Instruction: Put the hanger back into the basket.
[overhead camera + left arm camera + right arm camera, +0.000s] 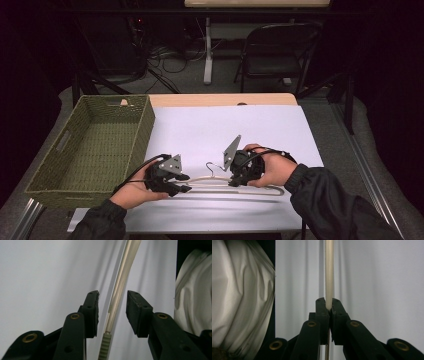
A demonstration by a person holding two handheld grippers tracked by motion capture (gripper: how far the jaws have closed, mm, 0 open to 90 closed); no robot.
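Note:
A cream clothes hanger [260, 188] lies on the white sheet [225, 130] near the table's front edge. My left gripper [186, 183] stands at the hanger's left end. In the left gripper view its jaws [112, 298] are apart, with the hanger's thin arm [122, 277] running between the pads and touching neither. My right gripper [235, 182] is at the hanger's middle, below the wire hook. In the right gripper view it [328, 302] is shut on the hanger's rod [329, 270], which runs straight up from the pads.
A green woven basket [142, 132] stands on the left part of the table, beside the sheet. A folding chair [277, 50] and cables are beyond the far edge. Crumpled white cloth [192, 290] [242, 302] hangs past the sheet's edge in both gripper views.

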